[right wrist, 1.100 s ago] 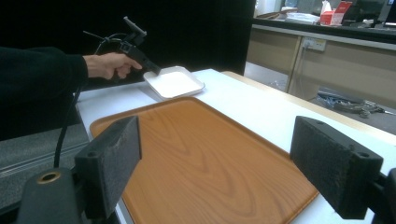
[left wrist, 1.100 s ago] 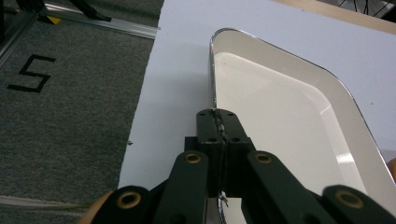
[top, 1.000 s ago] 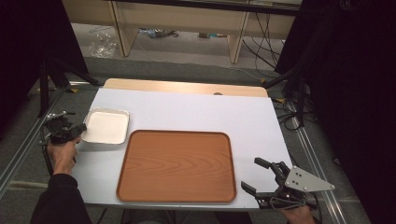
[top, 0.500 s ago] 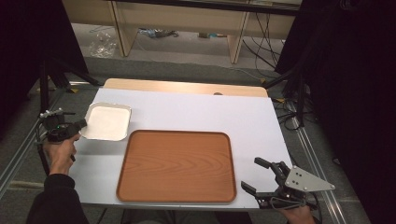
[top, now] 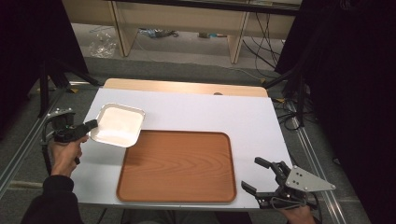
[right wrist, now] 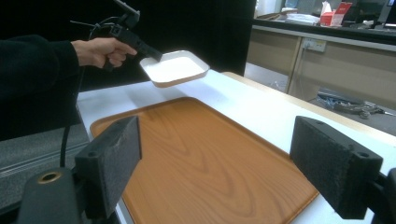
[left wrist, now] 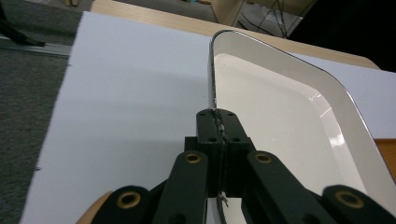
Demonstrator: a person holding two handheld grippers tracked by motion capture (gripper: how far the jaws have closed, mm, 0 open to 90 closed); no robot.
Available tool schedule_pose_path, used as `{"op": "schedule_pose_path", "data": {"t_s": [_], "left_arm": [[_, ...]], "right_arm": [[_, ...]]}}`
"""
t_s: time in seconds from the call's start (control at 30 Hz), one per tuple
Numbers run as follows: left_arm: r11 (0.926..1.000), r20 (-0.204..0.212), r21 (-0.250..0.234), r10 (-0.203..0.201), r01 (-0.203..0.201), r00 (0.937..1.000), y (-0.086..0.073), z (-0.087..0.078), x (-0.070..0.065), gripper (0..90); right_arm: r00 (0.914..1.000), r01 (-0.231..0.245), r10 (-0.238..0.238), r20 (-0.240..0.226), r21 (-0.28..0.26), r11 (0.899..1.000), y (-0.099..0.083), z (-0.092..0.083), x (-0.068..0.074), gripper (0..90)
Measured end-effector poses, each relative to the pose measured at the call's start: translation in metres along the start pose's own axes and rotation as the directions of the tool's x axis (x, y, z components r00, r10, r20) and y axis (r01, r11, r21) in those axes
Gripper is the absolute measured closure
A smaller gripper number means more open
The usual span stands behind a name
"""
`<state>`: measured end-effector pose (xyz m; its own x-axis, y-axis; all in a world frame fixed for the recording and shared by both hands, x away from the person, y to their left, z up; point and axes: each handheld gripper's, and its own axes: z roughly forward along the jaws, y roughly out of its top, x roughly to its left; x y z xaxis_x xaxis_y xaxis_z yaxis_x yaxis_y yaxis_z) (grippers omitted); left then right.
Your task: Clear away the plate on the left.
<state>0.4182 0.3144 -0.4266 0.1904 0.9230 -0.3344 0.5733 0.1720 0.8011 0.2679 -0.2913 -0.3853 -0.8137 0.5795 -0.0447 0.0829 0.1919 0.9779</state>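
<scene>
A white square dish [top: 119, 125] hangs tilted above the table, its near right corner just over the far left corner of the wooden tray [top: 180, 165]. My left gripper [top: 92, 124] is shut on the dish's left rim; in the left gripper view the jaws [left wrist: 218, 116] pinch that thin rim and the dish [left wrist: 275, 116] spreads to the right. In the right gripper view the dish [right wrist: 175, 66] floats clear of the tabletop beyond the tray [right wrist: 201, 154]. My right gripper [top: 252, 173] rests open at the table's near right corner, nothing between its pads [right wrist: 109, 158].
A white sheet [top: 210, 112] covers the table, with a strip of bare wood [top: 187, 87] along the far edge. Metal rails run along both sides of the table. Cables and bench legs lie on the floor beyond.
My left gripper has lifted the dish off the sheet and carried it right toward the tray. The right gripper has stayed put.
</scene>
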Motion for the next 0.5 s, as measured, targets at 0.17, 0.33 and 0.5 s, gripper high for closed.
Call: {"op": "schedule_pose_path", "data": {"t_s": [0.17, 0.33, 0.5], "left_arm": [[0.9996, 0.045, 0.016, 0.022, -0.022, 0.9987, -0.003, 0.000, -0.018, 88.4], [0.9976, 0.073, 0.047, 0.048, -0.052, 0.9961, -0.011, 0.005, -0.033, 88.4], [0.9942, 0.119, 0.067, 0.076, -0.084, 0.9900, -0.017, 0.007, -0.048, 88.4]], "right_arm": [[1.0000, -0.001, 0.001, 0.001, -0.002, 1.000, 0.000, 0.000, 0.000, 17.6], [1.0000, 0.002, -0.002, 0.000, -0.008, 1.000, 0.000, 0.000, 0.000, 17.7], [1.0000, 0.004, -0.004, 0.004, -0.011, 1.000, 0.000, 0.000, 0.001, 17.7]]}}
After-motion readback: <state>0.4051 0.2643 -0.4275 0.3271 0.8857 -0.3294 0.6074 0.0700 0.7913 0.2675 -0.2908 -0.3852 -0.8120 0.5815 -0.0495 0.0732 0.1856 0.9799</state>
